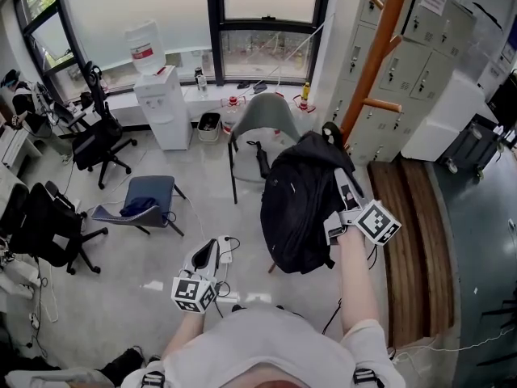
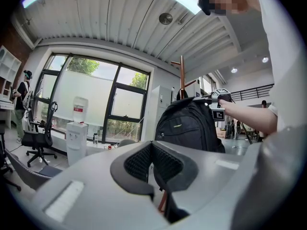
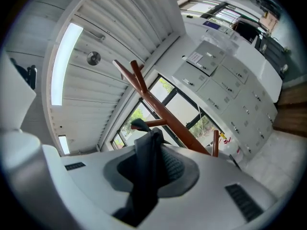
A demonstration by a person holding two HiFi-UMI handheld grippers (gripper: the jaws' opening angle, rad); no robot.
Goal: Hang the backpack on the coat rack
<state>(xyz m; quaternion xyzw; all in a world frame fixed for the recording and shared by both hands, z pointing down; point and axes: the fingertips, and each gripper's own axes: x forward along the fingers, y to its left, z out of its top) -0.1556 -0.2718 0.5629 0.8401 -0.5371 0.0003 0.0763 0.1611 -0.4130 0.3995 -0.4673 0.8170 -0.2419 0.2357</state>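
A black backpack (image 1: 297, 204) hangs in the air in front of me, seen also in the left gripper view (image 2: 189, 123). My right gripper (image 1: 338, 170) is shut on its black top strap (image 3: 146, 169), which runs up between the pads. The wooden coat rack (image 1: 374, 51) stands just beyond and to the right of the bag. In the right gripper view its pole (image 3: 165, 109) and pegs rise right behind the strap. My left gripper (image 1: 212, 246) is held low at the left, away from the bag, its jaws (image 2: 152, 150) shut with nothing between them.
A grey chair (image 1: 262, 118) stands right behind the backpack. A water dispenser (image 1: 163, 107) is by the window. Grey lockers (image 1: 408, 59) line the wall behind the rack. A blue folded chair (image 1: 149, 200) and black office chairs (image 1: 97, 140) stand at the left.
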